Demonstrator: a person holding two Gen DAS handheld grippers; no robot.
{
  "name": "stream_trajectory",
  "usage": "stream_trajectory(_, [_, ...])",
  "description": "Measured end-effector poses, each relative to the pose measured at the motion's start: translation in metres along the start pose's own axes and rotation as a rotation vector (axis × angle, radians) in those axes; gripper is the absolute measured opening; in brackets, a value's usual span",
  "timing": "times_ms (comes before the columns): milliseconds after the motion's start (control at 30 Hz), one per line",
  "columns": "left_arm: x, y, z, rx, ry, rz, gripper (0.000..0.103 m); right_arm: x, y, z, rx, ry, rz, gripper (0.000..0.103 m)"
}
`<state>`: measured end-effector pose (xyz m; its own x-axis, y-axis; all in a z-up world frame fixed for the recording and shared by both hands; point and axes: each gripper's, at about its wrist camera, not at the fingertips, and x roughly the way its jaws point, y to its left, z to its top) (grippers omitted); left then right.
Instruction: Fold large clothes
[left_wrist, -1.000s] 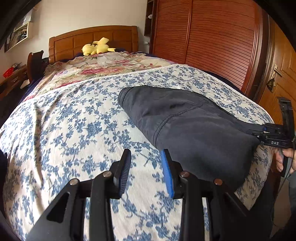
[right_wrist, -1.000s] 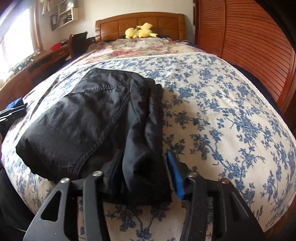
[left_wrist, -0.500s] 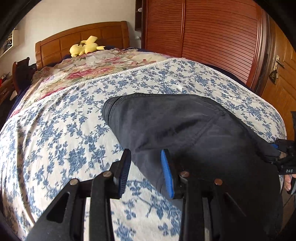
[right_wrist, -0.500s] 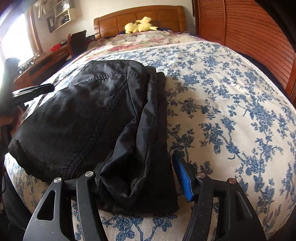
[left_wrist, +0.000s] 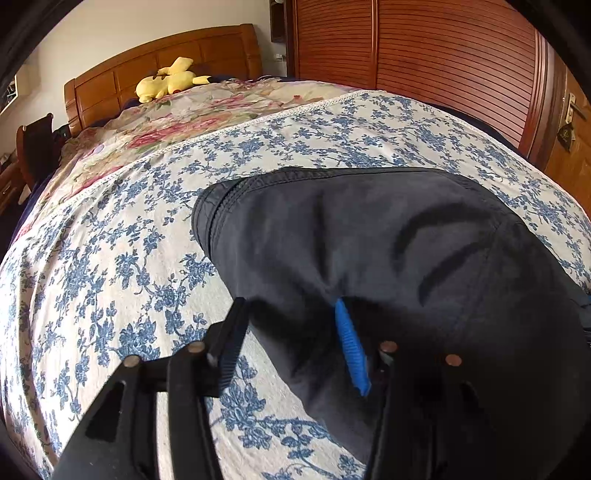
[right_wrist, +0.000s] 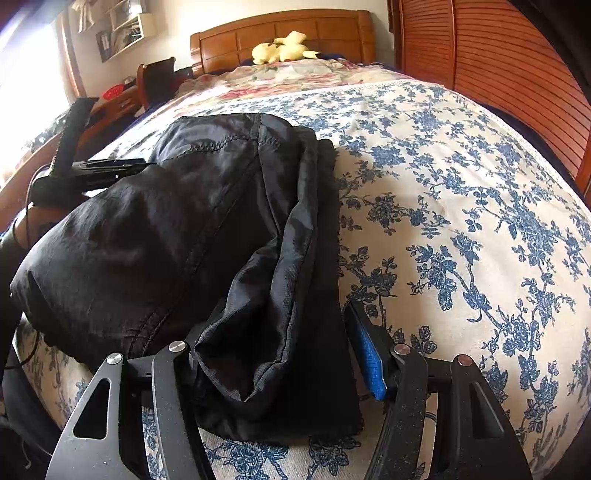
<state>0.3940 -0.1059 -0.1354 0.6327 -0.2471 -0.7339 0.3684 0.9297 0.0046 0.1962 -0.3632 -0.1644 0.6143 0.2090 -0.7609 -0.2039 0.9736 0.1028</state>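
Our left gripper (left_wrist: 291, 339) and right gripper (right_wrist: 273, 354) both gape around the folded black trousers' (right_wrist: 192, 229) edges on the bed (right_wrist: 461, 206), gripping nothing, positioned to pinch for another fold.

The folded garment (left_wrist: 388, 258) is lying on the bedspread (left_wrist: 110, 277) at the near end of the bed, and the left gripper (left_wrist: 288, 332) is sitting at its left edge, with cloth between the fingers and the right finger under a fold. In the right wrist view the right gripper (right_wrist: 273, 354) is standing wide around the near right end of the garment (right_wrist: 177, 229), while the left gripper (right_wrist: 96, 173) is lying at its far left side. Behind, a plush toy (right_wrist: 282, 50) is resting before the headboard (right_wrist: 280, 29), and a louvred wardrobe (right_wrist: 498, 66) is standing to the right of the bed.
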Motion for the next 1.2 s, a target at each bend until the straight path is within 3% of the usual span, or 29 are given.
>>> stream_trajectory(100, [0.007,0.008,0.005,-0.018,0.004,-0.003,0.066,0.000,0.000,0.000,0.011,0.006,-0.003,0.063])
stream_trajectory(300, [0.021,0.016,0.020,-0.058,0.022,-0.037,0.068,-0.013,0.002,-0.007,0.039,0.002,-0.023,0.063])
stream_trajectory(667, [0.041,0.027,0.033,-0.117,0.041,-0.078,0.068,-0.015,-0.004,-0.018,0.116,0.042,0.046,0.065])
stream_trajectory(733, [0.042,0.027,0.033,-0.118,0.043,-0.079,0.068,-0.013,-0.004,-0.018,0.125,0.046,0.067,0.061])
stream_trajectory(800, [0.044,0.026,0.034,-0.117,0.043,-0.089,0.062,-0.012,-0.003,-0.016,0.133,0.055,0.116,0.043])
stream_trajectory(900, [0.046,0.029,0.034,-0.130,0.050,-0.112,0.051,-0.013,0.004,-0.013,0.107,0.042,0.146,0.027])
stream_trajectory(1033, [0.044,0.027,0.036,-0.127,0.063,-0.106,0.033,-0.023,0.012,-0.009,0.058,-0.020,0.132,0.017])
stream_trajectory(1100, [0.040,0.023,0.039,-0.108,0.067,-0.089,0.020,-0.028,0.012,-0.006,0.055,-0.051,0.134,0.015])
stream_trajectory(1200, [0.030,0.018,0.043,-0.065,0.058,-0.051,0.013,-0.032,0.010,-0.004,0.057,-0.074,0.140,0.014])
